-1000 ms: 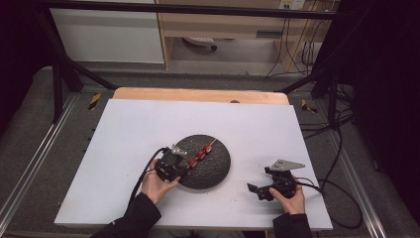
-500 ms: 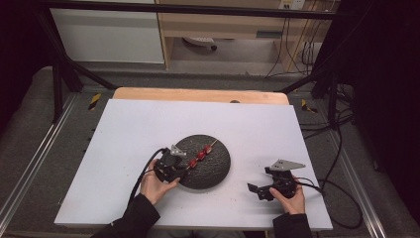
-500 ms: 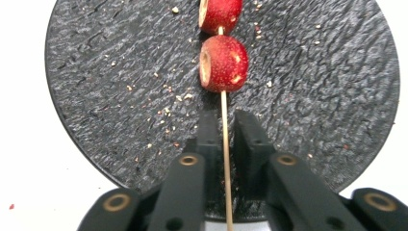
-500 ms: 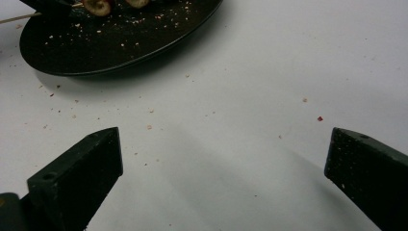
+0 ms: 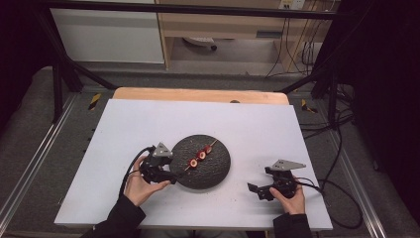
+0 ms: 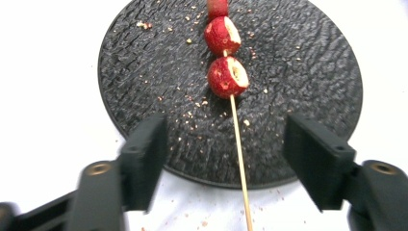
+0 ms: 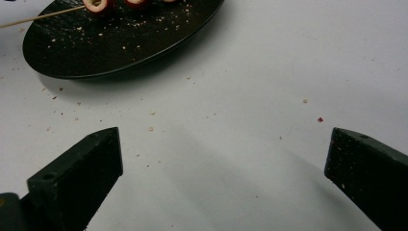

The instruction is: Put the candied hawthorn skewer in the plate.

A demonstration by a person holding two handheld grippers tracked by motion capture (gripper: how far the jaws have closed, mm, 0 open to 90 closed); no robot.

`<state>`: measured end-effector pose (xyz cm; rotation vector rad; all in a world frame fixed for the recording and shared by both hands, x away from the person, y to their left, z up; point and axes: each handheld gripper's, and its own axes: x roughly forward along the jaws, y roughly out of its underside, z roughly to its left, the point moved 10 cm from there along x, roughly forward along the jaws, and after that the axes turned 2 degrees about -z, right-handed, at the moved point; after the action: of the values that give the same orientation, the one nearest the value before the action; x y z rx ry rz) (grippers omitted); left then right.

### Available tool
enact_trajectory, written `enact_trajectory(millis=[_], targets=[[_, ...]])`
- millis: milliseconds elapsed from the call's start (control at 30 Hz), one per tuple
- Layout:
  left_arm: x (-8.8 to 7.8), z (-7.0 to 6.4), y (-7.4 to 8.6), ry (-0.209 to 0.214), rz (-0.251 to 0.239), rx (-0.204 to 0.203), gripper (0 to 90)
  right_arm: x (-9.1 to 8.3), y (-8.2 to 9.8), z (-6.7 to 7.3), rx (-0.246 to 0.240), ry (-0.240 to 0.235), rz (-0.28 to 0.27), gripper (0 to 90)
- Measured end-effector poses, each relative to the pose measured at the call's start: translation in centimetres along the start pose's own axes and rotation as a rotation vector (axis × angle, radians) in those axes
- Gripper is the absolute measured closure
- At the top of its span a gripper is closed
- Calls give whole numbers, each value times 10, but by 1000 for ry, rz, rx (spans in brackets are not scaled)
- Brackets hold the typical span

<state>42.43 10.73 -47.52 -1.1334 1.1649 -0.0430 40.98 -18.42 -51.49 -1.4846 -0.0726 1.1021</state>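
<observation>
A thin pale wooden skewer (image 6: pixel 239 144) lies across a round black plate (image 6: pixel 308 67) whose surface is rough and rippled, like hammered stone. Threaded on the stick are small red fruit pieces (image 6: pixel 227 77), cut open to show pale cores, with crumbs scattered over the plate around them. The plate sits a little toward the near edge of the white tabletop (image 5: pixel 124 124), about midway between its left and right edges, and the bare end of the skewer juts out over the plate's near-left rim.

The left gripper (image 6: pixel 226 144) hovers at that rim. Its black, blocky jaws have just been opening and now stand apart on either side of the stick without touching it. The right gripper (image 7: pixel 223 168) rests close to the near right corner of the tabletop, well apart from the plate, its jaws spread wide over bare white surface flecked with crumbs.

Beyond the far edge, a strip of light wood (image 5: pixel 198 94) shows, and cables (image 5: pixel 341 148) trail off the right side.
</observation>
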Motion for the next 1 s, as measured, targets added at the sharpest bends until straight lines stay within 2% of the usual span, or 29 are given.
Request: enact_trajectory(millis=[200,300,400,567,667,800,1000], targets=[[-13,7,8,5,-14,-2,147,0,0,0,3,-1,-2,6],[-20,12,14,4,-26,-17,104,0,0,0,5,0,-2,6],[-25,18,22,-17,-30,-16,74,0,0,0,5,-1,-2,6],[-33,29,40,-53,-44,-7,58,0,0,0,7,-2,-1,6],[-37,33,50,-49,-64,-31,58,0,0,0,6,-2,1,6],[-41,41,63,-67,-78,-52,58,0,0,0,6,-3,2,6],[-43,48,81,-73,-90,-70,61,1,1,1,4,-2,9,6]])
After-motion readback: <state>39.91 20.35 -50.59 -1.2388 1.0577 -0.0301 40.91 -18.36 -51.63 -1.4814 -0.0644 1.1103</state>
